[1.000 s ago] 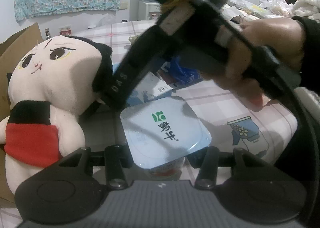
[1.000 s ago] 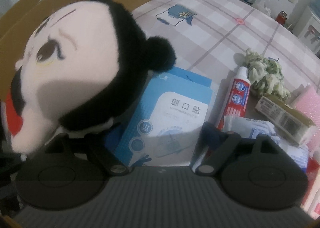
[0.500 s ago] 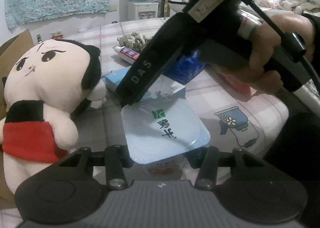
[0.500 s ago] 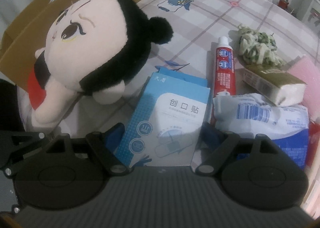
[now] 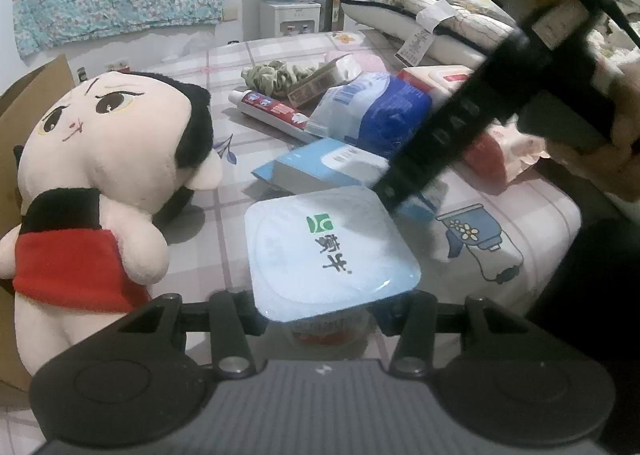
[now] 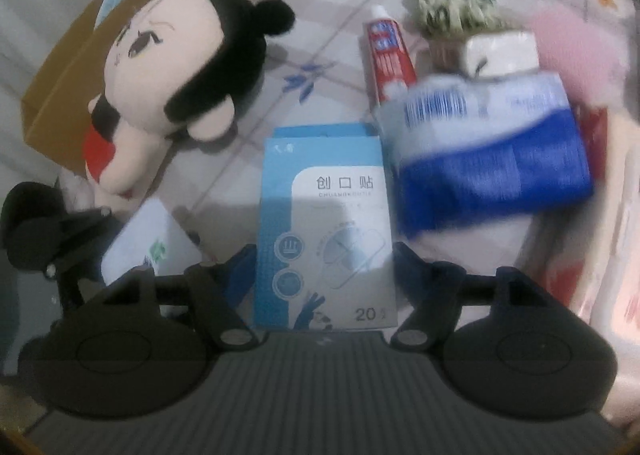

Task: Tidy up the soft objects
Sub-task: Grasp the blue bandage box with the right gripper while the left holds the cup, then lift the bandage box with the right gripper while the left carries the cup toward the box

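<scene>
While the left claw (image 5: 320, 311) grips a sealed yogurt cup (image 5: 328, 251) by its sides, the plush doll (image 5: 100, 183) sits just left of the cup, leaning against a cardboard box (image 6: 80, 67) at the bench's (image 5: 500, 215) left edge. Bare checked cloth lies between doll and cup. Beyond the cup, a bandage box (image 6: 324, 239) sits between the right claw's (image 6: 324, 287) fingers, whose jaws have just been narrowing without visibly pressing it; that claw points steeply down. Behind the bandage box crowd a blue pack (image 6: 488, 159), toothpaste (image 6: 386, 51) and scrunchie (image 6: 452, 7).
</scene>
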`<move>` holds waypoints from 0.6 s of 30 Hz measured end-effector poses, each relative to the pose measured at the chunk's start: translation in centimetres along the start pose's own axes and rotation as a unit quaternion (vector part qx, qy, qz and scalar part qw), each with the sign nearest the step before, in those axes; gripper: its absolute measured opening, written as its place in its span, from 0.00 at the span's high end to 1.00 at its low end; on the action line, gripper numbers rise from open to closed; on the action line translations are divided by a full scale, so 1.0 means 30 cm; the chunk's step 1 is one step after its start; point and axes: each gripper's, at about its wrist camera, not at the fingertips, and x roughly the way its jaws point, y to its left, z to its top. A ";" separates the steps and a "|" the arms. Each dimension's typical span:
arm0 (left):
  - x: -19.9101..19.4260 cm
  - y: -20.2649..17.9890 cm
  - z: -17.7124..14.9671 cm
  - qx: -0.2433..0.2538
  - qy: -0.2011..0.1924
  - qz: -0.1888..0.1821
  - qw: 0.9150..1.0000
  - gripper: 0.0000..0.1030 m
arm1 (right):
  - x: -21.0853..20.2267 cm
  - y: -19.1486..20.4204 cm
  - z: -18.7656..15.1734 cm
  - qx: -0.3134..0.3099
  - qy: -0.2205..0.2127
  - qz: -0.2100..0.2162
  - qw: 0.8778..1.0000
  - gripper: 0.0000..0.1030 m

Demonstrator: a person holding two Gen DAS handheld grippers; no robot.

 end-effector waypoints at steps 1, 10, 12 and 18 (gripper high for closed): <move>0.001 0.000 0.002 -0.001 0.000 0.000 1.000 0.51 | 0.000 -0.002 -0.008 0.003 0.004 0.002 1.000 0.31; 0.019 -0.012 0.019 0.009 -0.007 0.010 1.000 0.49 | 0.017 -0.016 0.033 0.001 -0.006 -0.004 1.000 0.25; 0.025 -0.010 0.022 0.009 -0.007 0.012 1.000 0.50 | 0.032 -0.018 0.040 0.000 -0.005 -0.004 1.000 0.22; 0.033 -0.011 0.022 0.008 -0.011 0.014 1.000 0.51 | -0.003 -0.036 0.054 0.011 0.002 0.005 1.000 0.12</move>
